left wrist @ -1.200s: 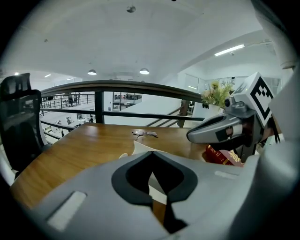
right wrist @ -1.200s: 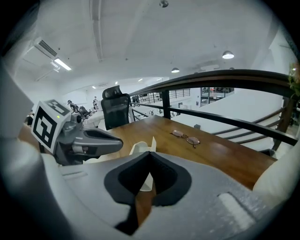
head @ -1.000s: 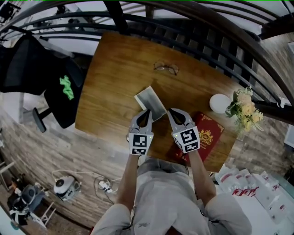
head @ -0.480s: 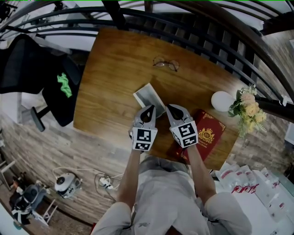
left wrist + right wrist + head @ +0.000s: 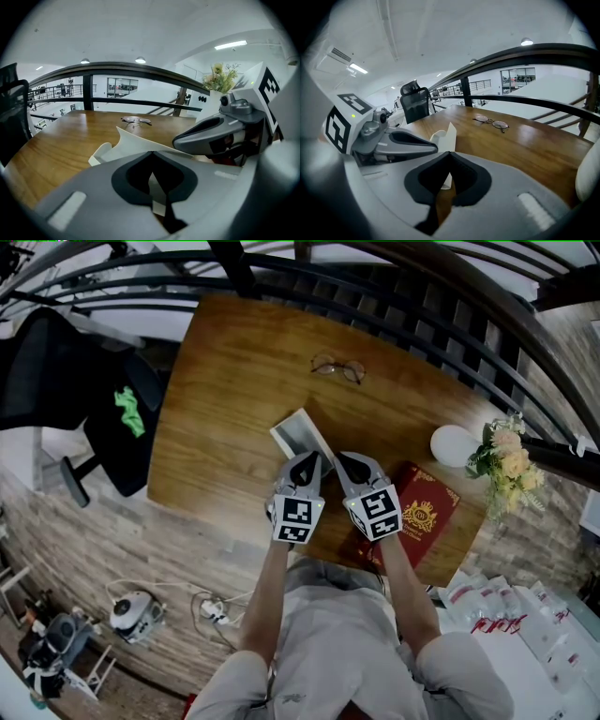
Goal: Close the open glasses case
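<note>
Wooden table (image 5: 225,409) under a dark railing is what I'm working over. My left gripper (image 5: 306,462) has its jaws pressed together with nothing between them. My right gripper (image 5: 343,461) is the same, tips meeting and empty. Over the last second I've brought both forward and closer together. They now sit side by side at the near end of the glasses case (image 5: 295,435), where before they hung a little short of it and wider apart. I read that as the approach being done and the closing push not yet made. Whether either tip touches the case I can't tell. The case lies open just ahead of the tongs, pale and thin-walled, its lid standing up to a pointed corner. It looks light, so I'd expect it to slide if nudged carelessly. Beyond the case lie the glasses (image 5: 338,368), well apart from it, and a red book (image 5: 427,512) lies to its right.
</note>
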Demonstrator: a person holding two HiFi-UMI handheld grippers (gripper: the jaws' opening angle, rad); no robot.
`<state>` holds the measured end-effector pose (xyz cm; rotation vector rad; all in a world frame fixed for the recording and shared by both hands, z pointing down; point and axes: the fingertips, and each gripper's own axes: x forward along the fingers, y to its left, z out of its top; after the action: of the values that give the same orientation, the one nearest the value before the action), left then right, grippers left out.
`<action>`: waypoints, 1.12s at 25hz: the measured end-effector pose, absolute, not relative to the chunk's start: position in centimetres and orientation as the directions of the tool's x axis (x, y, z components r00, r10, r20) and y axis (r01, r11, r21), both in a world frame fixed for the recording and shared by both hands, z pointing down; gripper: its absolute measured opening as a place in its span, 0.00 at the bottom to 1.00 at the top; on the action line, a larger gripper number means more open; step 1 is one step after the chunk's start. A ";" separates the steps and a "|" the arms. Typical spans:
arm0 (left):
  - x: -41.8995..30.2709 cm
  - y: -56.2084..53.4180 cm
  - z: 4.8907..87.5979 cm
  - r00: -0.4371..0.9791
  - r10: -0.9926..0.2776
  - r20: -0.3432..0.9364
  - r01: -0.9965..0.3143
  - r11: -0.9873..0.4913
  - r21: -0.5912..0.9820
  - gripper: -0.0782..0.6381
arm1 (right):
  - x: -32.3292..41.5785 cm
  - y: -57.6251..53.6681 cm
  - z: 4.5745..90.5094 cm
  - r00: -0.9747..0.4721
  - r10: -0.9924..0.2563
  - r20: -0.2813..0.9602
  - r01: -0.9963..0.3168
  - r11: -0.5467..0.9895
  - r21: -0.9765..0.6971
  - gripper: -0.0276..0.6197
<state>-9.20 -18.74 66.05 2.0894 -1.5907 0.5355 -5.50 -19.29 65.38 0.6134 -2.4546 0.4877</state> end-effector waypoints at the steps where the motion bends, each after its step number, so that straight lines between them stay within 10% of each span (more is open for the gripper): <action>1: -9.0 -18.8 66.0 0.260 -0.787 0.559 -0.965 -0.230 0.124 0.14 | -5.6 -19.2 65.3 -0.742 -0.314 0.593 -0.517 0.831 -0.206 0.05; 28: -10.0 -16.2 66.8 0.262 -0.772 0.579 -0.965 -0.218 0.145 0.14 | -7.7 -16.5 65.7 -0.749 -0.258 0.610 -0.465 0.861 -0.206 0.05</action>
<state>-9.95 -16.23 66.76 2.0615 -1.5689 0.5360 -7.71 -16.49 65.69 0.5236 -2.4447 0.4659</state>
